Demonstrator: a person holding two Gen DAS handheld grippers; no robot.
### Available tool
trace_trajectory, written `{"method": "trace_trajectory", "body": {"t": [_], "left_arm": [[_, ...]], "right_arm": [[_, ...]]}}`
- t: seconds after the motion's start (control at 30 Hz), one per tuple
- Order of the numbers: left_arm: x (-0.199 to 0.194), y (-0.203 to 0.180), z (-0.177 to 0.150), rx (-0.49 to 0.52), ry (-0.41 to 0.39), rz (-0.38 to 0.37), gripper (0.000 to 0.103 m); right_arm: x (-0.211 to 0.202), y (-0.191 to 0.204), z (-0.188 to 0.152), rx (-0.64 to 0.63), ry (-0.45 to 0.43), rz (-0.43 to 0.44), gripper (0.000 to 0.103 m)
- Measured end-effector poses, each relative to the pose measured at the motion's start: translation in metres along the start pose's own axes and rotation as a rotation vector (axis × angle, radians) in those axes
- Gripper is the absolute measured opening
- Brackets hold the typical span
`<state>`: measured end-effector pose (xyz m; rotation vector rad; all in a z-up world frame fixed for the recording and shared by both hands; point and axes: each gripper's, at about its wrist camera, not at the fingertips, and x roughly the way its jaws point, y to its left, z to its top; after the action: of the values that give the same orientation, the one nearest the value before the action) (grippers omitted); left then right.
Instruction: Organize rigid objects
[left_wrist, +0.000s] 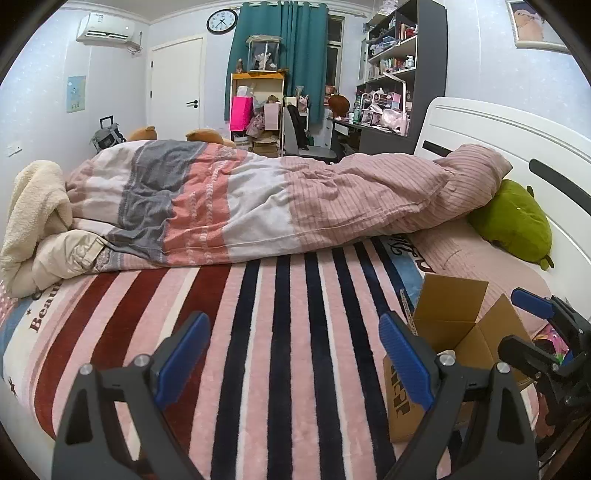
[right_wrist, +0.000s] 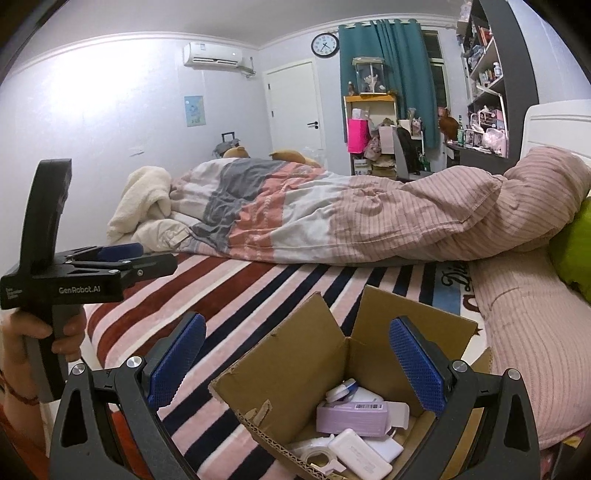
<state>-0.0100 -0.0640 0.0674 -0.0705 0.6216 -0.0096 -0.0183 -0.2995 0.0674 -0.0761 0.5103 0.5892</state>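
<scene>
Open cardboard box (right_wrist: 295, 354) on the striped blanket (right_wrist: 258, 284), at the near right of the bed, flaps raised. Inside: a lilac carton with a barcode label (right_wrist: 352, 419), a white rectangular case (right_wrist: 360, 459) nearer, a clear tape dispenser (right_wrist: 317, 452) to its left, and a round white and blue item (right_wrist: 341, 391) at the far side, all lying loosely against one another.

Right gripper (right_wrist: 293, 369) poised above the box, blue pads (right_wrist: 415, 365) spread wide, holding nothing; right pad over the box interior, left pad over the blanket just left of the box.

Left gripper (left_wrist: 295, 362) likewise spread wide and empty, over bare striped blanket to the left of the box (left_wrist: 450, 314). In the right wrist view, seen side-on at far left (right_wrist: 122, 254), gripped by a hand (right_wrist: 55, 332) around its handle; from that angle, spread or pressed together cannot be told.

In the left wrist view, right gripper (left_wrist: 546, 325) visible at the right edge, just beyond the box.

Farther across the bed: rumpled quilt (left_wrist: 240, 199) in grey, coral and pink bands, cream fleece throw (left_wrist: 37, 206) at its left end, green plush toy (left_wrist: 517, 221) against the white headboard (left_wrist: 498, 136) at right.

At the far wall: teal curtain (left_wrist: 284, 55), round wall clock (left_wrist: 221, 21), white door (left_wrist: 177, 88), air conditioner (left_wrist: 107, 27), crowded shelving (left_wrist: 399, 55) at right.
</scene>
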Motion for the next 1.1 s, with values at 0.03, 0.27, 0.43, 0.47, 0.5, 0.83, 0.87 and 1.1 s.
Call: {"method": "trace_trajectory", "body": {"t": [0.03,0.27,0.43,0.47,0.5,0.83,0.87,1.1], "left_arm": [[0.0001,0.0002,0.0001,0.000,-0.001,-0.001,0.092],[-0.0008,0.0008,-0.0003,-0.001,-0.003,0.003,0.092],[-0.0011,0.0020,-0.0003,-0.001,-0.004,0.003,0.092],[-0.0012,0.0023,-0.0001,0.000,-0.005,0.005,0.092],[-0.0021,0.0031,-0.0001,-0.002,-0.006,0.008,0.092],[-0.0034,0.0062,0.0006,-0.003,-0.010,0.022,0.092],[-0.0035,0.0060,0.0005,-0.003,-0.010,0.023,0.092],[-0.0031,0.0076,0.0005,-0.004,-0.011,0.026,0.092]], "right_arm": [[0.0001,-0.0002,0.0003,0.003,0.001,0.002,0.100],[-0.0003,0.0006,0.0012,0.007,0.001,-0.005,0.100],[-0.0011,0.0002,0.0005,0.009,0.001,-0.007,0.100],[-0.0012,-0.0002,0.0006,0.007,0.000,-0.007,0.100],[-0.0015,0.0005,0.0005,0.006,0.000,-0.009,0.100],[-0.0016,-0.0015,0.0008,0.007,-0.001,-0.010,0.100],[-0.0017,-0.0019,0.0009,0.007,-0.003,-0.010,0.100],[-0.0084,0.0068,0.0035,0.023,-0.027,-0.028,0.100]]}}
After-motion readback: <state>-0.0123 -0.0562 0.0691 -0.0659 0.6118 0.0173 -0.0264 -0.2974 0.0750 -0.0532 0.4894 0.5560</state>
